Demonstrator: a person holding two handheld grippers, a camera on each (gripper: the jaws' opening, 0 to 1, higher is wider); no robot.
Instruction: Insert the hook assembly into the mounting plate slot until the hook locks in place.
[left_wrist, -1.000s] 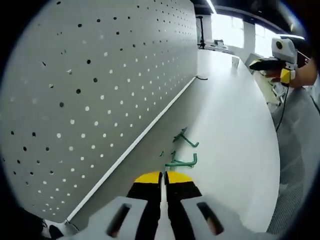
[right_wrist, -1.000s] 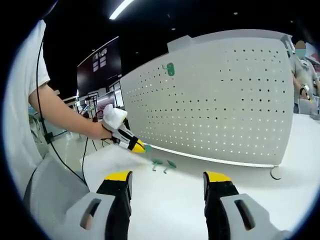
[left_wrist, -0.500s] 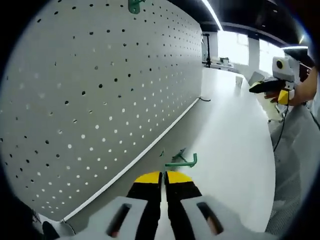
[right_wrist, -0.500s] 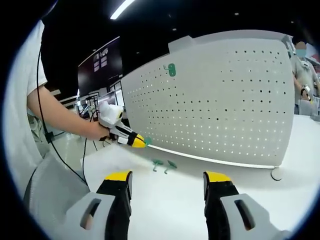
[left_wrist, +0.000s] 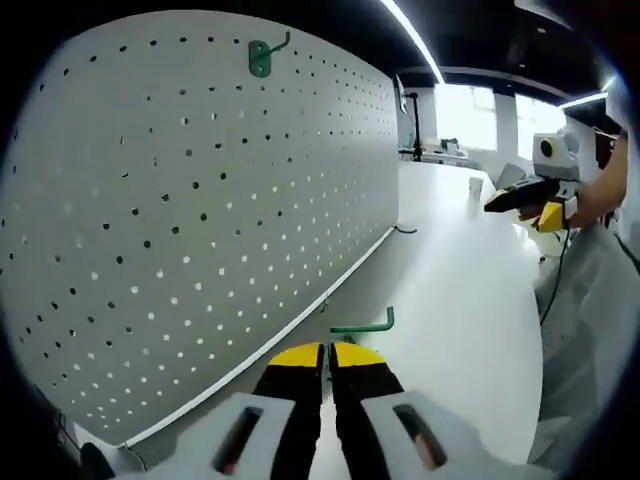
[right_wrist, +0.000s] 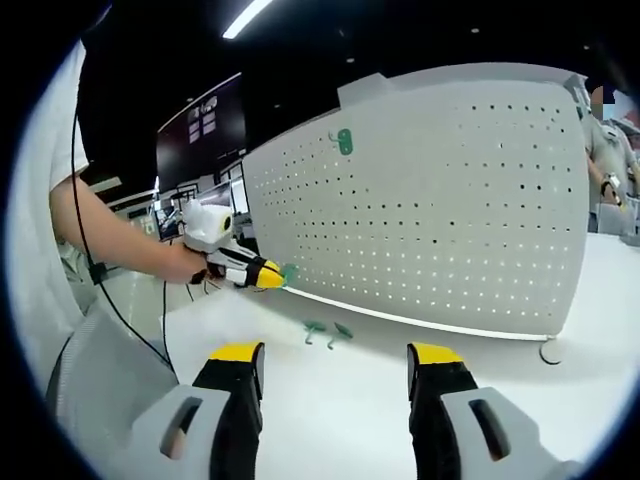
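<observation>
My left gripper (left_wrist: 329, 351) is shut on a green hook (left_wrist: 364, 324), which sticks out past its yellow tips, lifted off the table and close to the grey pegboard (left_wrist: 200, 210). Another green hook (left_wrist: 262, 55) hangs high on that board, also seen as the mounted hook (right_wrist: 343, 141) in the right gripper view. There the left gripper (right_wrist: 262, 275) holds its green hook (right_wrist: 289, 271) in the air left of the pegboard (right_wrist: 430, 200). Two green hooks (right_wrist: 328, 331) lie on the white table. My right gripper (right_wrist: 336, 368) is open and holds nothing.
The white table (left_wrist: 470, 300) runs along the pegboard's foot. The right gripper (left_wrist: 530, 205) and a person's hand show at the far right of the left gripper view. A person (right_wrist: 603, 140) stands at the right edge beyond the board.
The left gripper has risen from the table with one green hook shut in it, leaving two hooks lying behind. The right gripper has stayed put and open.
</observation>
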